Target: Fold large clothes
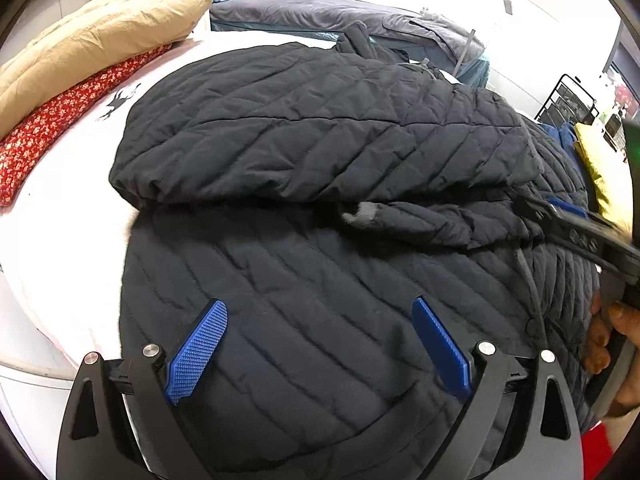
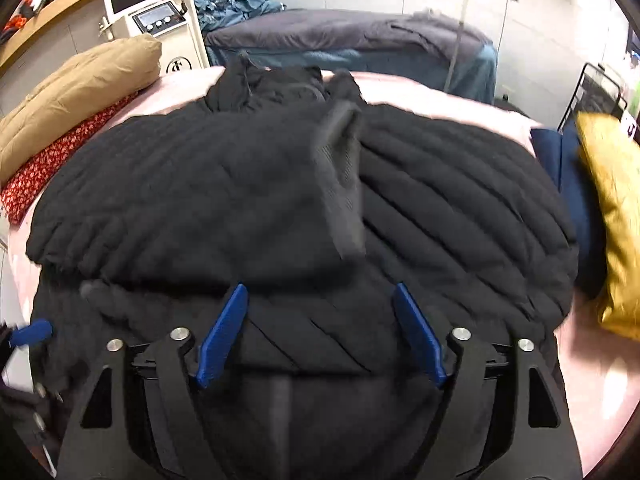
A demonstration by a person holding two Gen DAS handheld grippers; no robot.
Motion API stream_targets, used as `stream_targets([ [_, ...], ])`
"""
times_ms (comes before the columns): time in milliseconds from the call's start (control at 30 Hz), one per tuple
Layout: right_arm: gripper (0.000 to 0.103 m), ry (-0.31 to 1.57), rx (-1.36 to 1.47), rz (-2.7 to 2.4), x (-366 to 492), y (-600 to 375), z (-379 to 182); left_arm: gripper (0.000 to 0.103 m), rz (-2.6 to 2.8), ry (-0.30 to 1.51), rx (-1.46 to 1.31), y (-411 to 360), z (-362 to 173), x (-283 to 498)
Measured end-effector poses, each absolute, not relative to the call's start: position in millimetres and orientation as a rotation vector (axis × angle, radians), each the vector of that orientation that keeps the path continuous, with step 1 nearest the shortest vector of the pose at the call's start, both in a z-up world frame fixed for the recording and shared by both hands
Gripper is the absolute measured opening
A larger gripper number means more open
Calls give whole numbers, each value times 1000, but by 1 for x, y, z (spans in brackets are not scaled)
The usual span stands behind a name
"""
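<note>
Your quilted jacket (image 1: 320, 140) lies half-folded on the bed (image 1: 72, 184), further folds remaining, left claw (image 1: 320, 352) and right claw (image 2: 320, 332) both spread, empty.

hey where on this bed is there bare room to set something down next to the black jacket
Bare sheet shows left of the jacket, between it and the red floral cloth under the tan pillow. A pink strip lies at the near right, below the yellow pillow. The far right is crowded: a blue cushion sits against the jacket.
</note>
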State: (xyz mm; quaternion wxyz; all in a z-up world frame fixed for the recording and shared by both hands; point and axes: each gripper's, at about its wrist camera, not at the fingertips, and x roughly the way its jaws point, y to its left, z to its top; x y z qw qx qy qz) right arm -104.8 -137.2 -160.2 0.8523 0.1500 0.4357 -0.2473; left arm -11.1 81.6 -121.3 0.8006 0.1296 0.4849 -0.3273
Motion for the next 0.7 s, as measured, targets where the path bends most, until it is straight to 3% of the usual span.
stream_targets([
  [400, 82, 1050, 377, -449, -219, -164, -178, 96, -735, 986, 429, 118, -127, 0],
  [500, 91, 1102, 291, -436, -229, -148, -182, 96, -787, 1027, 429, 129, -137, -1],
  [700, 97, 1140, 150, -501, -224, -126, -191, 98, -788, 983, 491, 128, -149, -11],
])
